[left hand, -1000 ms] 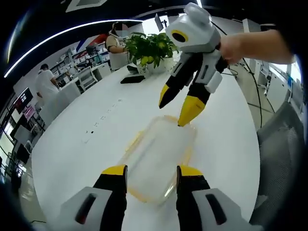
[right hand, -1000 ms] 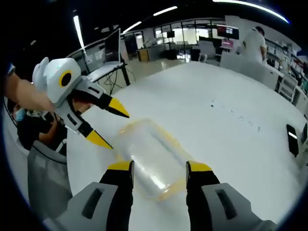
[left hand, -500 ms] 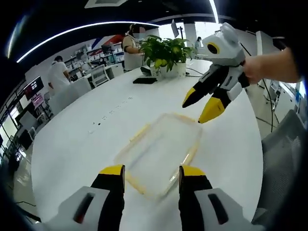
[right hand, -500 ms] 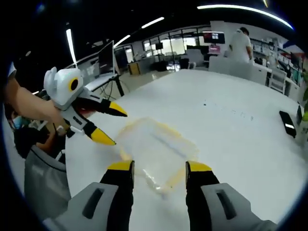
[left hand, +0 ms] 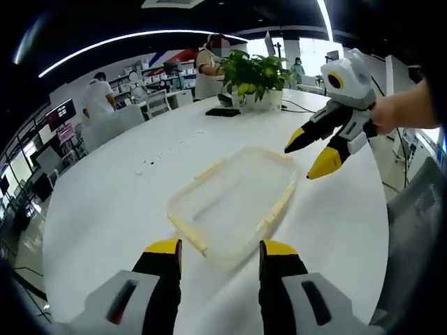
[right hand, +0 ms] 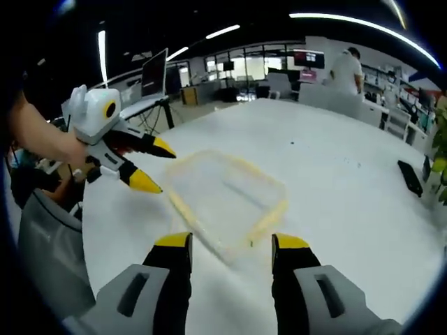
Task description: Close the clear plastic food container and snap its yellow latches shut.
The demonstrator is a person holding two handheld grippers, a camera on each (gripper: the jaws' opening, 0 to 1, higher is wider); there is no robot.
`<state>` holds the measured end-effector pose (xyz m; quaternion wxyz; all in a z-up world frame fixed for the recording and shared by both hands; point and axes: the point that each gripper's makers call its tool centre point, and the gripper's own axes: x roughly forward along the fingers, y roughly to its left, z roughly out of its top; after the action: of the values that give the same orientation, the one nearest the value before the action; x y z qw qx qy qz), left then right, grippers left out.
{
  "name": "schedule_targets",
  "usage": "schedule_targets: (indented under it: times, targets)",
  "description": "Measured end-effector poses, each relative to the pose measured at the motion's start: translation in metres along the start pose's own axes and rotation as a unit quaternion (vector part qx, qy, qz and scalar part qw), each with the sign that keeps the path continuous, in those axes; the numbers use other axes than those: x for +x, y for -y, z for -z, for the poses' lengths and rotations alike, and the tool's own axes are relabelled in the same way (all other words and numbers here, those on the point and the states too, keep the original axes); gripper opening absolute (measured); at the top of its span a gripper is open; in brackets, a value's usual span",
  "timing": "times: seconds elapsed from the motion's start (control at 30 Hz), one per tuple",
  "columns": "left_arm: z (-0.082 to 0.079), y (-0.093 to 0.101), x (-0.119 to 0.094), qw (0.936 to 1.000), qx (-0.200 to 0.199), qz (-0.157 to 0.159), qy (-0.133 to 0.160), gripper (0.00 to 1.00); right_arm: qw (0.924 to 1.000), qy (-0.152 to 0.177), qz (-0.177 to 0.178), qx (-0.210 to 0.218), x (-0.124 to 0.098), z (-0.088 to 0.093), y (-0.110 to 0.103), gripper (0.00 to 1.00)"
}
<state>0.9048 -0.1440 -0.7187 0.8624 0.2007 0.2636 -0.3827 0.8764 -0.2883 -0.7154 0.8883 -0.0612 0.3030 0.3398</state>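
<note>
My left gripper [left hand: 215, 250] has black jaws tipped in yellow on a pale grey body, and my right gripper [right hand: 230, 243] matches it. The food container [left hand: 234, 200] is clear with pale yellow latches. The worktop [left hand: 112, 209] is plain white. The potted plant [left hand: 255, 73] is green.

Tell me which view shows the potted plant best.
The left gripper view: the potted plant stands whole at the far end of the white table. The right gripper view catches a few of its leaves at the right edge.
</note>
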Motion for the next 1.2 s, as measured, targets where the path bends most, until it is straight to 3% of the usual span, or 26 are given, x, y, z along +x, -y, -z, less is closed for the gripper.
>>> schedule_targets:
  times: [0.2,0.63,1.2]
  targets:
    - [0.005,0.001,0.007,0.9999,0.009,0.001,-0.012,0.38,0.9999,-0.007,0.008,0.001,0.007,0.006,0.006,0.38]
    - [0.005,0.003,0.011,0.9995,0.026,0.005,-0.014,0.31,0.9986,-0.018,0.007,-0.050,0.015,0.010,0.003,0.32]
    - [0.010,-0.009,0.006,0.9993,0.030,-0.008,-0.020,0.29,0.9982,-0.019,0.001,-0.057,0.025,0.002,-0.001,0.32]
